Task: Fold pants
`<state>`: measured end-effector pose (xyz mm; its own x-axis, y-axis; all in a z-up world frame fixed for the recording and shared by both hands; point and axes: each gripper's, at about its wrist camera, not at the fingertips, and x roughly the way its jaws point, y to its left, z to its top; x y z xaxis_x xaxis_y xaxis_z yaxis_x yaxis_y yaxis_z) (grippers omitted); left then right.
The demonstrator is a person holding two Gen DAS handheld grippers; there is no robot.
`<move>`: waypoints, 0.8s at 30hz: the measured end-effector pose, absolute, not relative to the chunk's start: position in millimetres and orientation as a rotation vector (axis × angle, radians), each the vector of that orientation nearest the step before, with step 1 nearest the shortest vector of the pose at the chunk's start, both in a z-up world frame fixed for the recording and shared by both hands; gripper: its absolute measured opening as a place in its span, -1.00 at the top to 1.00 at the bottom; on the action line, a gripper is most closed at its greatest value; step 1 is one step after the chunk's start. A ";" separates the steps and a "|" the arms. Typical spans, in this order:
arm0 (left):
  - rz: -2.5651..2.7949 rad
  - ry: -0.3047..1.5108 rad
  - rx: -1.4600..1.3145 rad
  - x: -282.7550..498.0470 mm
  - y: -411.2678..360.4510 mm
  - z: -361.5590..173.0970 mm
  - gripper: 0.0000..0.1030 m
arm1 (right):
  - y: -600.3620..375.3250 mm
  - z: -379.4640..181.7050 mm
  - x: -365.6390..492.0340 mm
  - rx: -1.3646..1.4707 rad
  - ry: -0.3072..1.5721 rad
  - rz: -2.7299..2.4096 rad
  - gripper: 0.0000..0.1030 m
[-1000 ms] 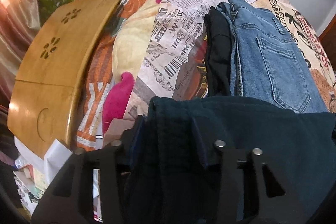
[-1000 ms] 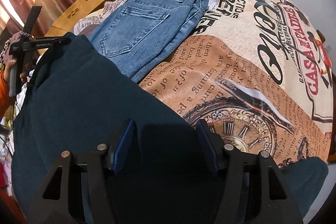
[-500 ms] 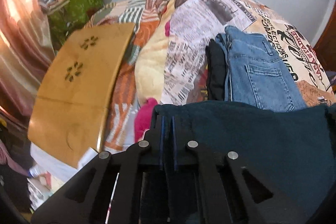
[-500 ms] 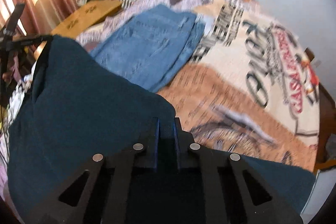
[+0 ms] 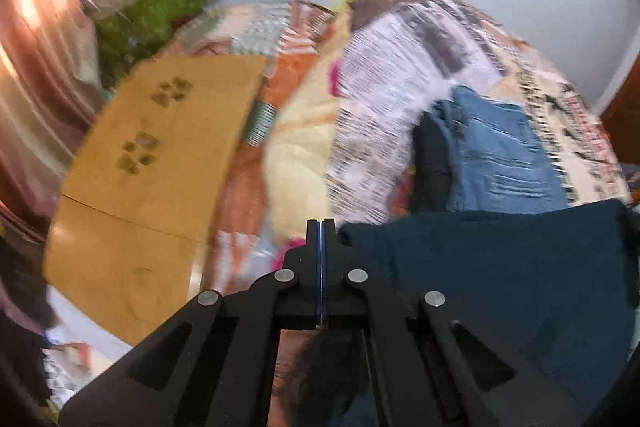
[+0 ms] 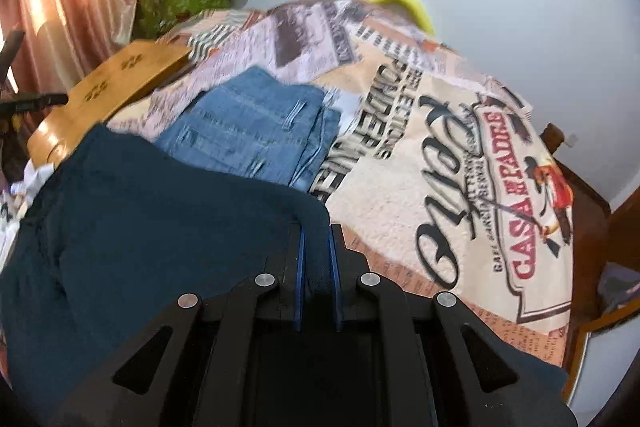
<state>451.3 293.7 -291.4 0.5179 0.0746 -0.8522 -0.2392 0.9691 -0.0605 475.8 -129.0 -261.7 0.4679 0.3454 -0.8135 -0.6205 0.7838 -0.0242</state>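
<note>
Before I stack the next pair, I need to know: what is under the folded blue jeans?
A black garment shows beside and under the blue jeans' left edge, both on the printed bedspread. How far it reaches underneath is covered.

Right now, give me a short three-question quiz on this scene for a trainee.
1. True or false: the right fingers are shut on the dark pants.
2. What lies on the bed just beyond the dark pants? A) jeans B) a towel C) a white shirt
3. Fill in: in the right wrist view, the wooden board lies to the ___ of the jeans.

Key: 1 true; 2 A; 3 left.
</note>
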 end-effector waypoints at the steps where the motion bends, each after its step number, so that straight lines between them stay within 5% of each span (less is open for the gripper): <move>1: 0.185 1.020 -0.193 452.0 292.8 -293.2 0.98 | -129.7 -265.1 474.3 -0.339 0.929 0.617 0.80; 9: 0.149 1.132 -0.218 476.0 276.1 -333.3 0.44 | -149.3 -274.2 472.1 -0.328 1.025 0.659 0.13; 17: 0.134 1.171 -0.312 498.0 280.3 -364.3 0.41 | -157.1 -305.0 497.8 -0.268 1.136 0.695 0.13; 22: 0.149 1.166 -0.250 498.6 272.1 -362.2 0.65 | -142.4 -313.0 506.6 -0.260 1.129 0.735 0.14; 24: 0.160 1.160 -0.225 496.5 268.9 -358.7 0.73 | -138.5 -313.2 508.9 -0.247 1.125 0.746 0.47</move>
<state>496.5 268.9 -358.7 0.3917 0.0091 -0.9201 -0.2405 0.9662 -0.0929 508.9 -138.5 -313.2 0.2234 0.4143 -0.8823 -0.6514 0.7369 0.1810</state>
